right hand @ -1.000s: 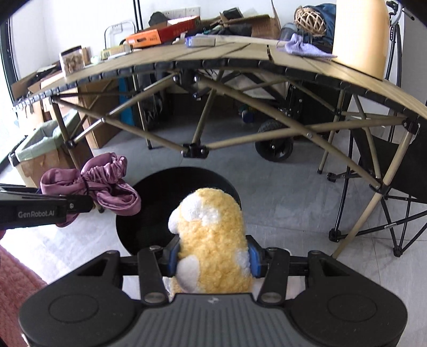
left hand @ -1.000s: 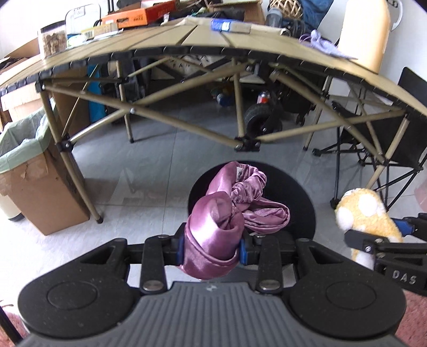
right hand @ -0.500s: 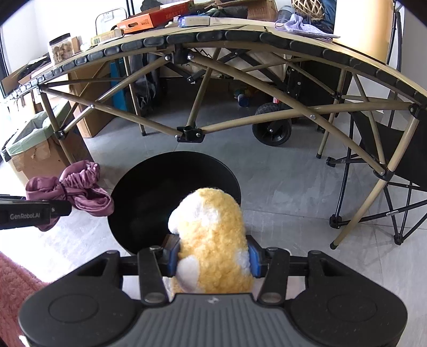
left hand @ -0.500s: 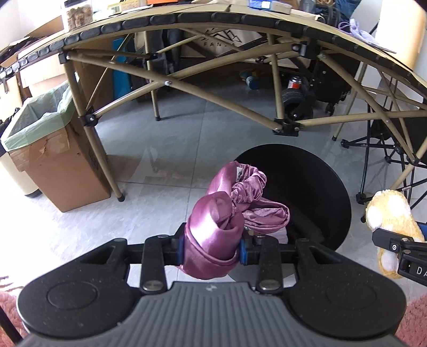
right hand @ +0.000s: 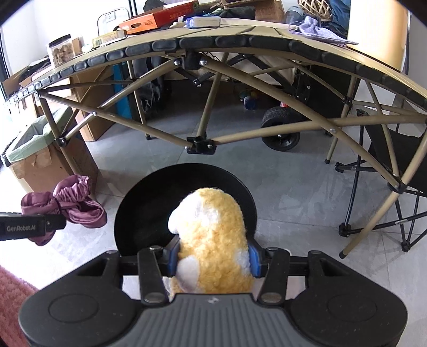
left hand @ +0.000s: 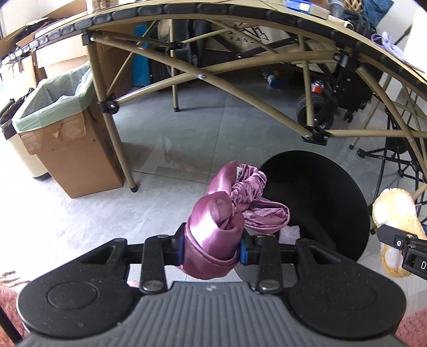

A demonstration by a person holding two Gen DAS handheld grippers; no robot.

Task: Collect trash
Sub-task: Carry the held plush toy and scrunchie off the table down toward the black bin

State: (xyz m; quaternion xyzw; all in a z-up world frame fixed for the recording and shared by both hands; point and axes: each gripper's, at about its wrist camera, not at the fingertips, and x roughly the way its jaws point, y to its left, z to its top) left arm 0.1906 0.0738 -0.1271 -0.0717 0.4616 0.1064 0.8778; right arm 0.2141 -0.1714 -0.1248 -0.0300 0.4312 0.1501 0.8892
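Left gripper (left hand: 210, 248): its blue pads are pressing in on a bundle of shiny purple fabric (left hand: 216, 229), holding it in the air just beside the left rim of the black bin.
Right gripper (right hand: 213, 257): its jaws are standing partly apart and are clamping a fluffy yellow and white plush item (right hand: 213, 240) between the blue pads, over the near edge of the black bin.
Black bin (left hand: 333, 202): a round, dark container is sitting on the grey tiled floor in front of the table. Something small and pale (left hand: 289, 231) is lying inside near its front wall; what it is cannot be told.
Cardboard box (left hand: 72, 154): it is standing on the floor by the table leg at left, lined with a pale green bag (left hand: 50, 98). Its contents are hidden.
Folding table (right hand: 240, 42): a tan camping table is spanning the background, carrying a jar (right hand: 61, 50), an orange box (right hand: 157, 18) and a lilac cloth (right hand: 317, 30).
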